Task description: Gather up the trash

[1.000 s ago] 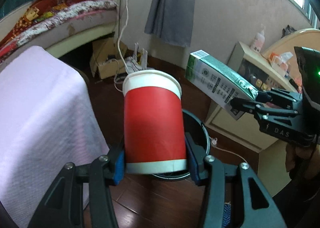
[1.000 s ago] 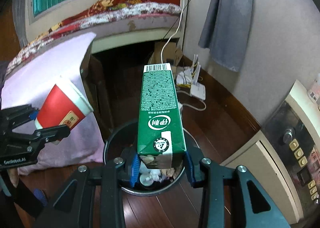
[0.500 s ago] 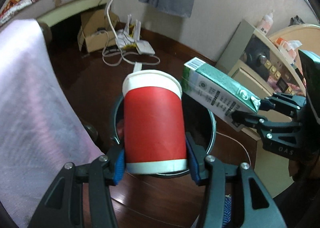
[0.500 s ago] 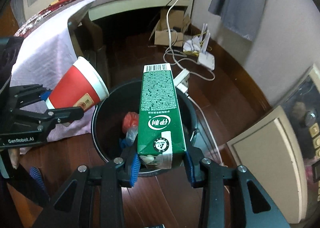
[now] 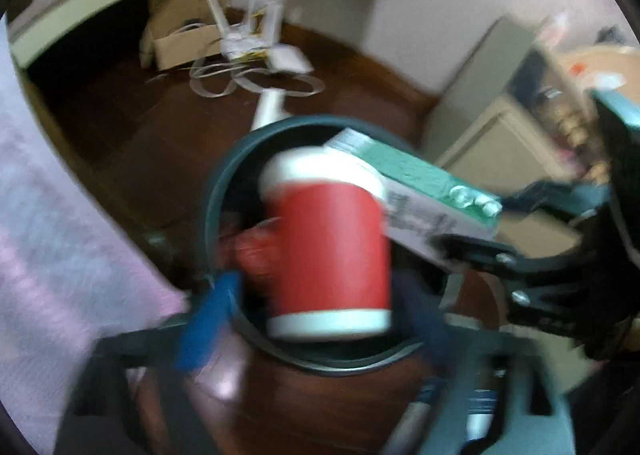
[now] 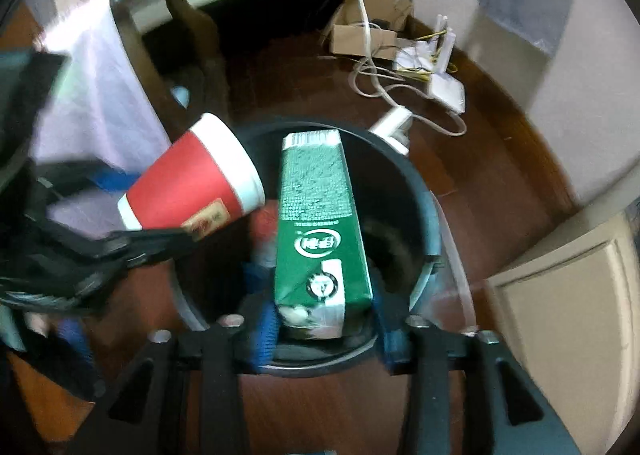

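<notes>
My left gripper (image 5: 316,319) has its jaws spread wide; the red paper cup (image 5: 326,247) sits loose between them, a gap on its left side, over the round black trash bin (image 5: 224,183). The view is blurred. The cup also shows in the right wrist view (image 6: 192,183), tilted above the bin's left rim. My right gripper (image 6: 324,329) has opened too; the green milk carton (image 6: 318,231) stands between the blue pads over the bin (image 6: 424,199). The carton shows in the left wrist view (image 5: 416,195), touching the cup's rim. Trash lies inside the bin.
A pink-covered chair (image 6: 100,95) stands left of the bin. White cables, a power strip (image 6: 394,125) and a cardboard box (image 6: 360,35) lie on the dark wood floor beyond. A cream cabinet (image 6: 568,295) stands to the right. The bed frame is at the back.
Both grippers tipped down over the bin and their jaws opened. The cup and the carton have come loose and moved closer together above the bin.
</notes>
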`<action>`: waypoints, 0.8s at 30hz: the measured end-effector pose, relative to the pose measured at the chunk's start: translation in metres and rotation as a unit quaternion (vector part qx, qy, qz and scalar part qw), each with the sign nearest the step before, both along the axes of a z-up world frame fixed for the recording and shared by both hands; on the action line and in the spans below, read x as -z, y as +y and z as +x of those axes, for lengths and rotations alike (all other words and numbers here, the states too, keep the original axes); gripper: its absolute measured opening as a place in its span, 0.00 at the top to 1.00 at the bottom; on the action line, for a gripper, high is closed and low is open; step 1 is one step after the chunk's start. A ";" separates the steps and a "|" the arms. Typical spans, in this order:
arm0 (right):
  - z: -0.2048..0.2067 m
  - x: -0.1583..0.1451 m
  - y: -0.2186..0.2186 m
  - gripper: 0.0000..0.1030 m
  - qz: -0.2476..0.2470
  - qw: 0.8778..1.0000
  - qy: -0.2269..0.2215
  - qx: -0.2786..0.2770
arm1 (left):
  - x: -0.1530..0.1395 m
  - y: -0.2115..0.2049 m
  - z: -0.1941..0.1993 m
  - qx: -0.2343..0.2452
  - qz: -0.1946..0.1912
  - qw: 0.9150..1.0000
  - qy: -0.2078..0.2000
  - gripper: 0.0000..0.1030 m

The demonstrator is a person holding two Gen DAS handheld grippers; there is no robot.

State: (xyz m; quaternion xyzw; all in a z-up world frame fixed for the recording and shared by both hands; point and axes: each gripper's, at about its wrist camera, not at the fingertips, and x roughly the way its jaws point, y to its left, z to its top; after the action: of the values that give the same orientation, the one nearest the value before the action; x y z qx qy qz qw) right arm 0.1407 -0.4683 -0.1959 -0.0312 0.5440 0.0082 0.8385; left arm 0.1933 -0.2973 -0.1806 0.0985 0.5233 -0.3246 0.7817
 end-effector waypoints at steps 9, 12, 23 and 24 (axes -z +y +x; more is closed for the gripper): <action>-0.008 -0.004 -0.029 0.00 0.024 0.997 -0.008 0.076 | -0.014 0.056 -0.009 -0.101 0.021 0.994 -0.040 0.01; -0.010 -0.007 -0.018 0.00 0.024 0.997 -0.007 0.068 | -0.016 0.056 -0.014 -0.104 0.021 0.993 -0.045 0.01; -0.012 -0.026 0.010 0.00 0.019 0.998 -0.028 0.045 | -0.023 0.059 -0.016 -0.106 0.018 0.993 -0.047 0.01; -0.012 -0.029 0.012 0.00 0.022 0.998 -0.031 0.043 | -0.025 0.060 -0.016 -0.108 0.020 0.993 -0.048 0.01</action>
State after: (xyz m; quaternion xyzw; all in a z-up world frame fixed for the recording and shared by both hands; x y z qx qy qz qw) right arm 0.1287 -0.4563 -0.1668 0.0106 0.5187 -0.0173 0.8547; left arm 0.1771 -0.2375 -0.1553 0.0724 0.4994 -0.2229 0.8341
